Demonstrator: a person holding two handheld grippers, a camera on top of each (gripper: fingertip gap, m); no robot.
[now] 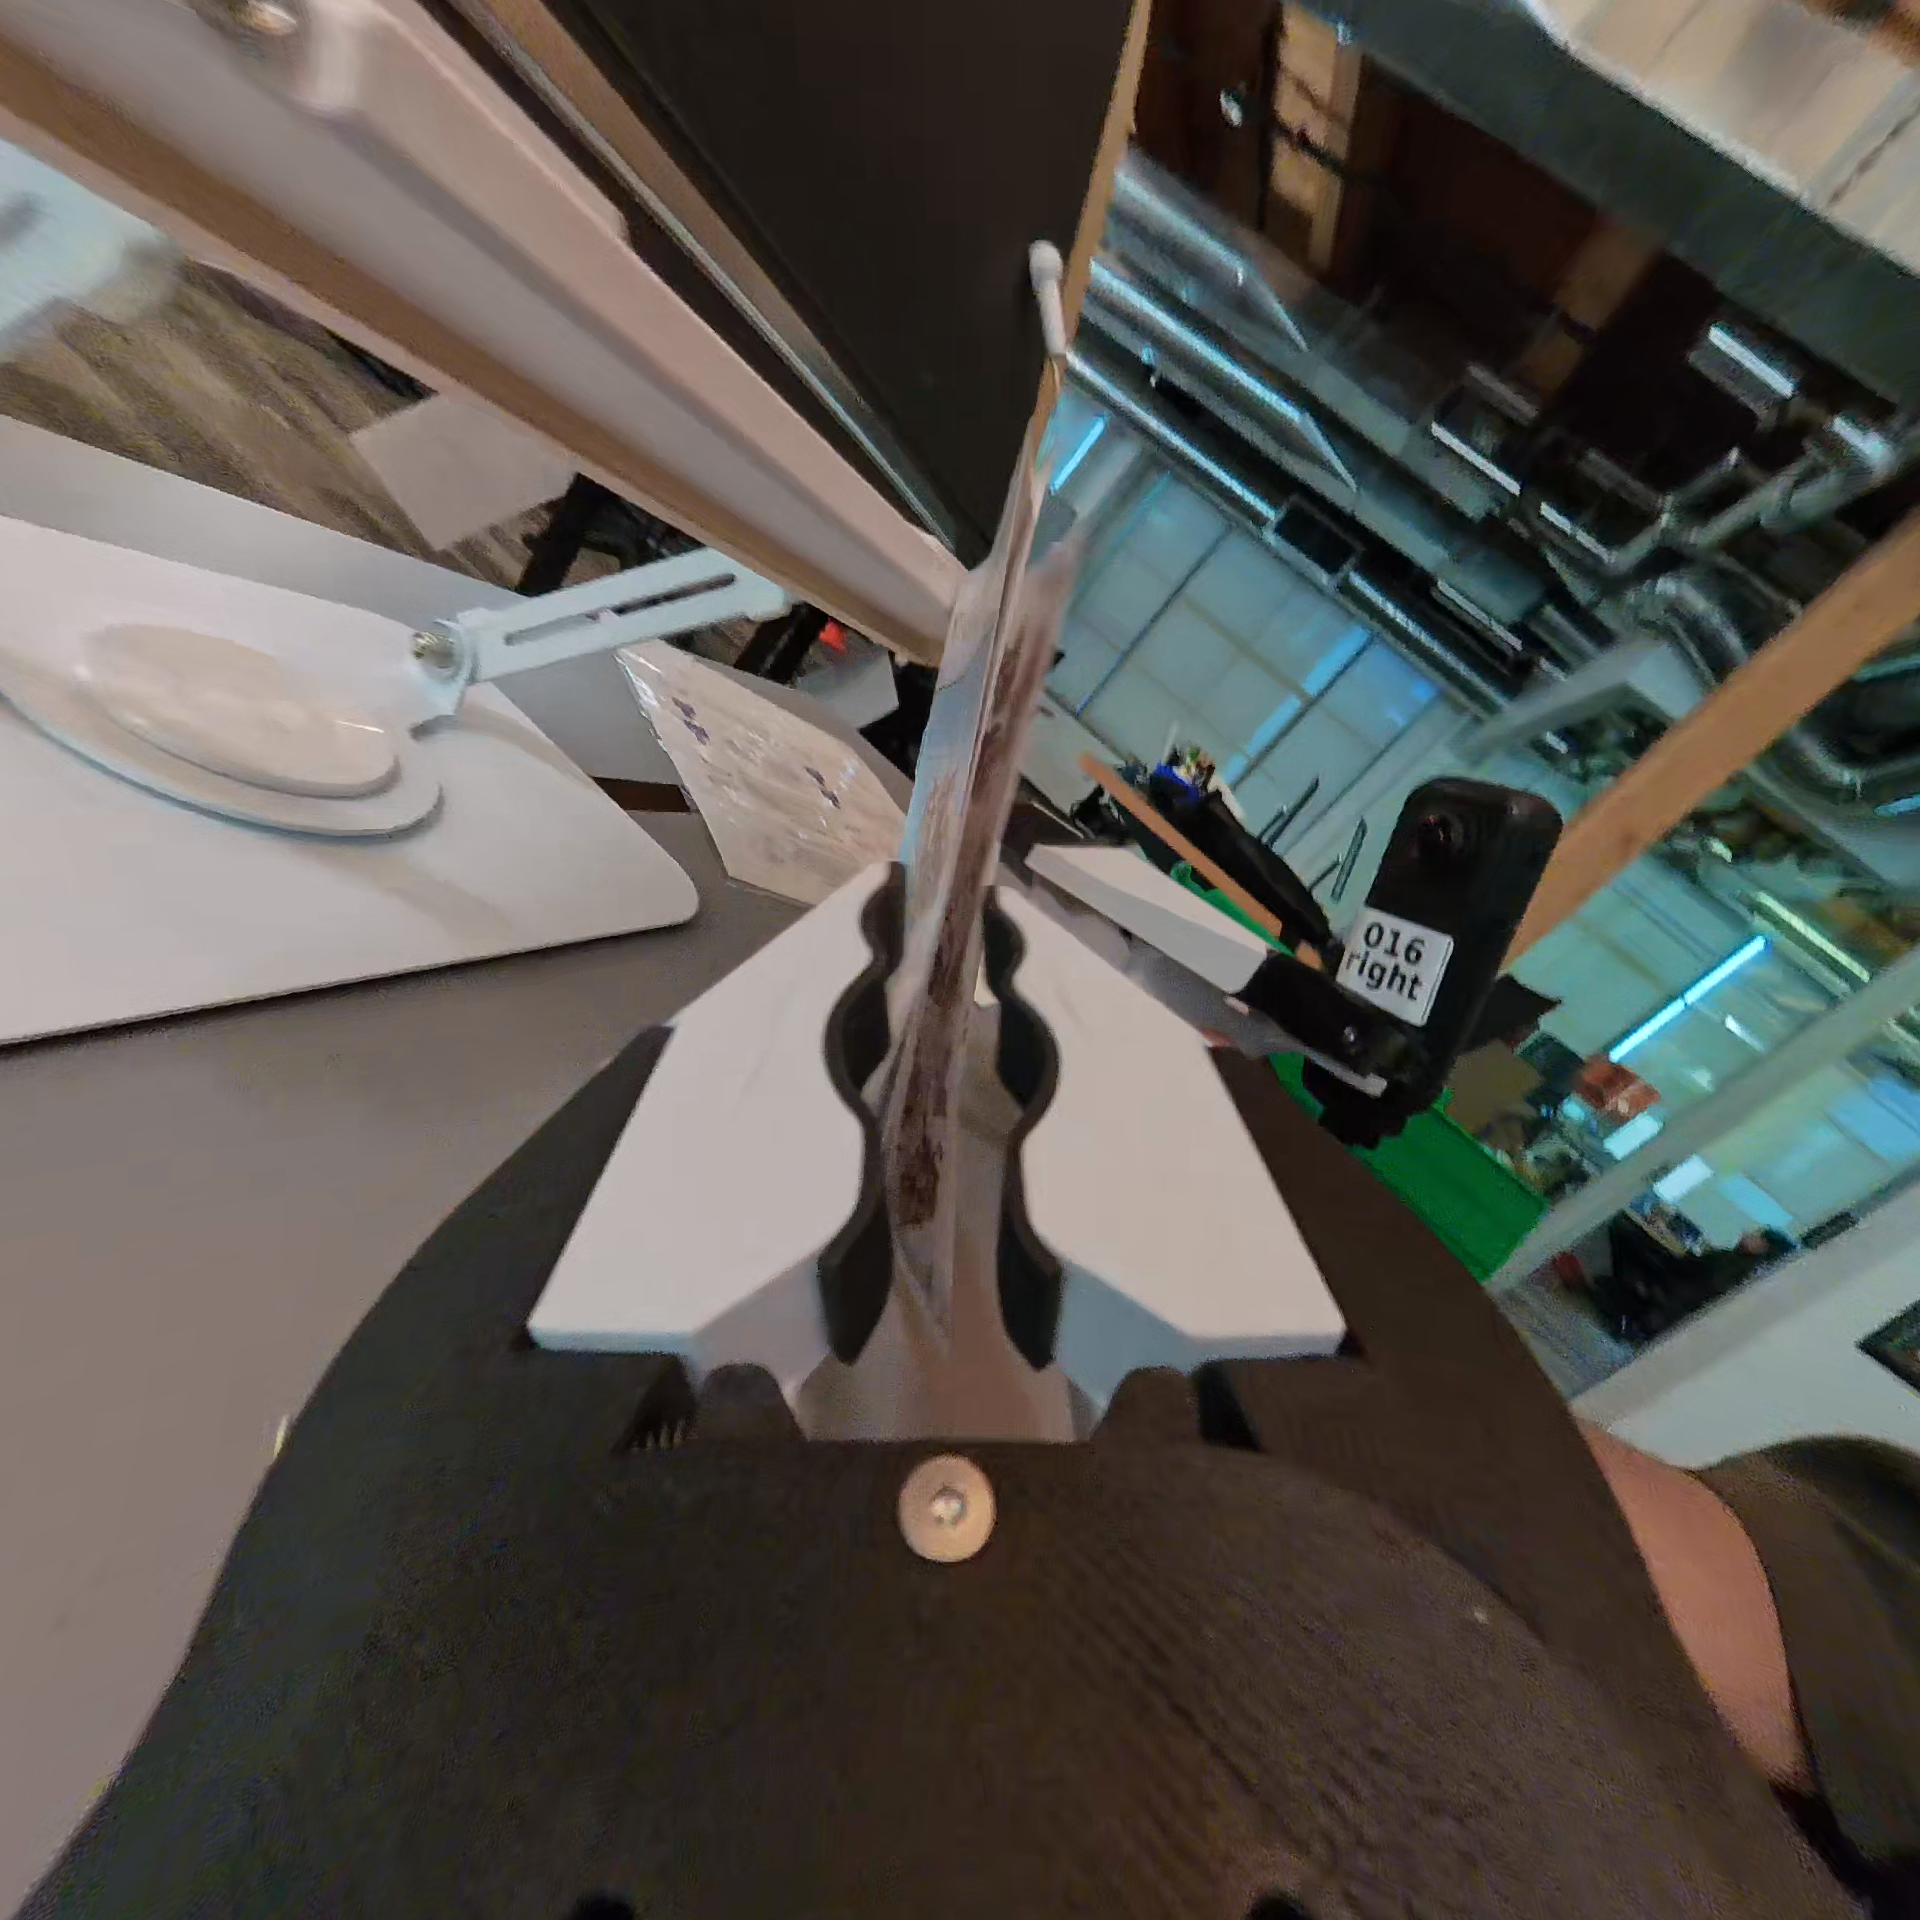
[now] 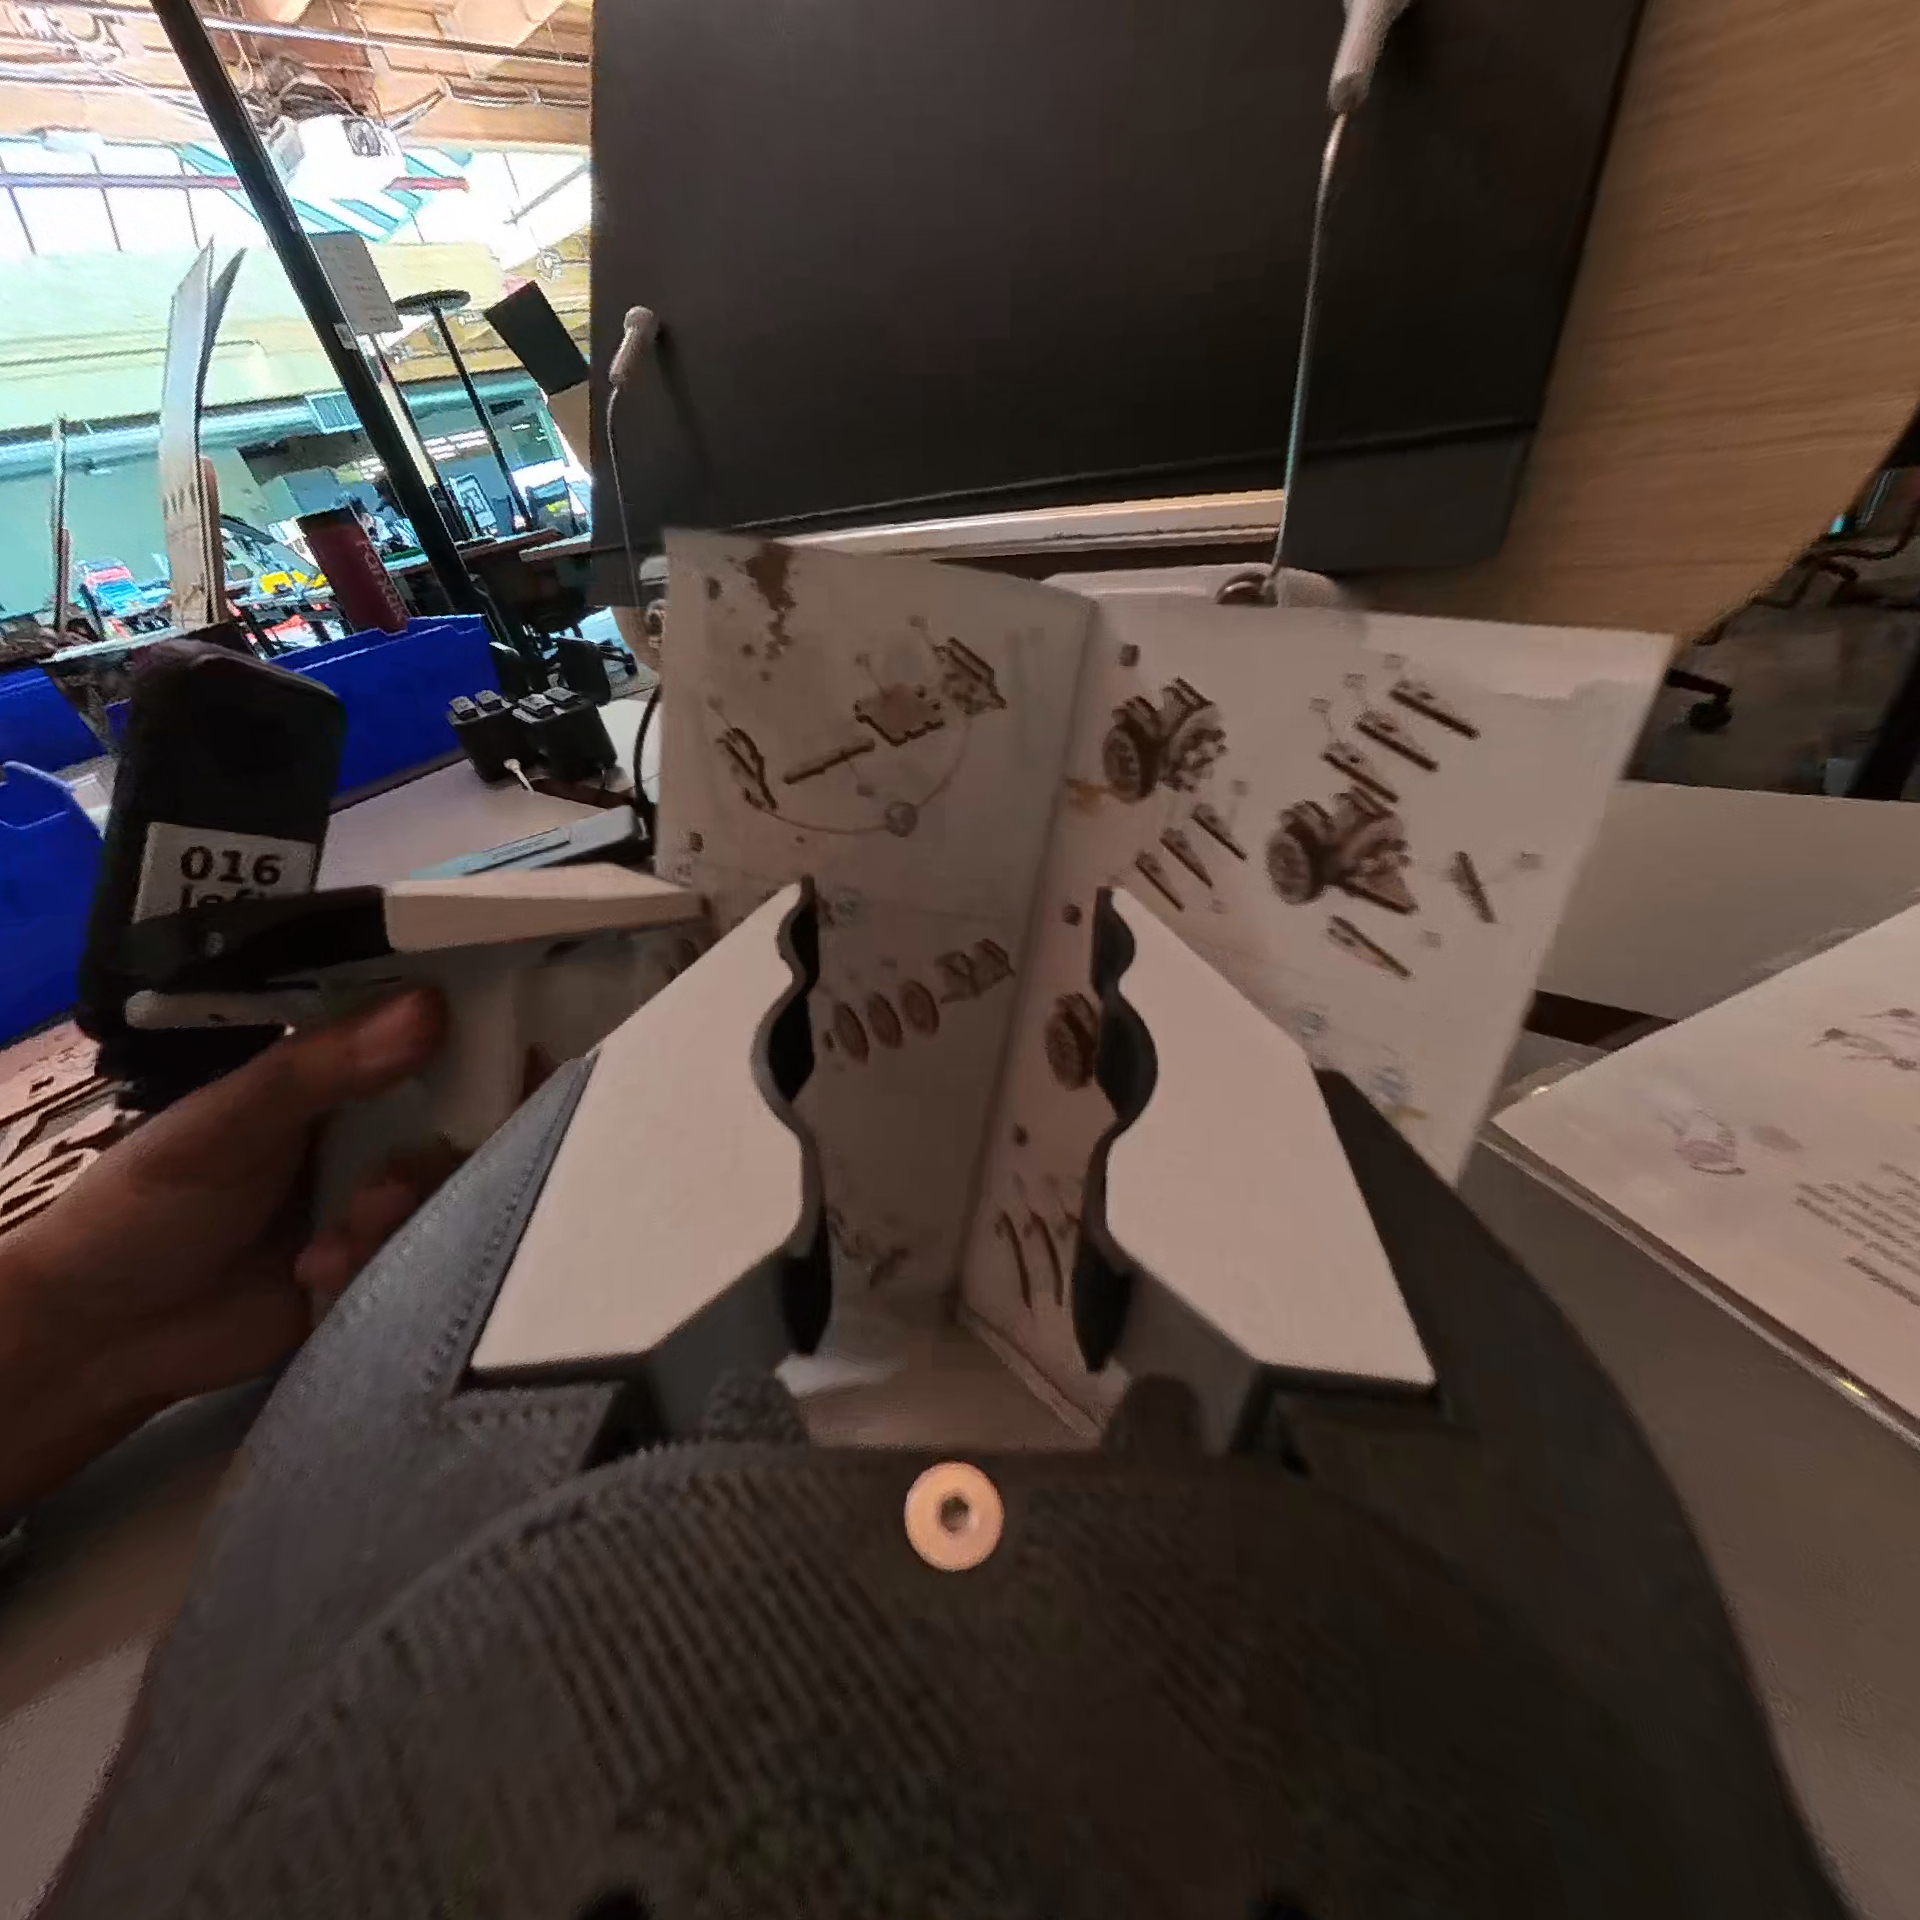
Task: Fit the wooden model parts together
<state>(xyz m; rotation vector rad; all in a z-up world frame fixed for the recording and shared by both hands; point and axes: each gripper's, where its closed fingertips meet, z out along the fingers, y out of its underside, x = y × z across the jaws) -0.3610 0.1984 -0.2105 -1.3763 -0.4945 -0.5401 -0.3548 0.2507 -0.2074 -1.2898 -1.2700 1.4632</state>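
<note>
Your left gripper [image 1: 940,1091] pinches the thin instruction booklet [image 2: 1039,831], held up above the desk [image 1: 312,1143]. Your right gripper [image 2: 951,1091] has its jaws spread around the fold. It looks light and floppy, so hold it near the fold.

dark tabletop [image 1: 312,1091] | blue bins [image 2: 395,665] | large windows [image 1: 1195,623]

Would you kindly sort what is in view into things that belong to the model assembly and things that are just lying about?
Belongs to the job:
- instruction booklet, open, gripped by the left tool
- right tool, open
- cut wooden sheet, partly visible at the left edge

Just lying about:
- magnifier lamp
- blue bins
- printed sheet
- dark panel
</note>
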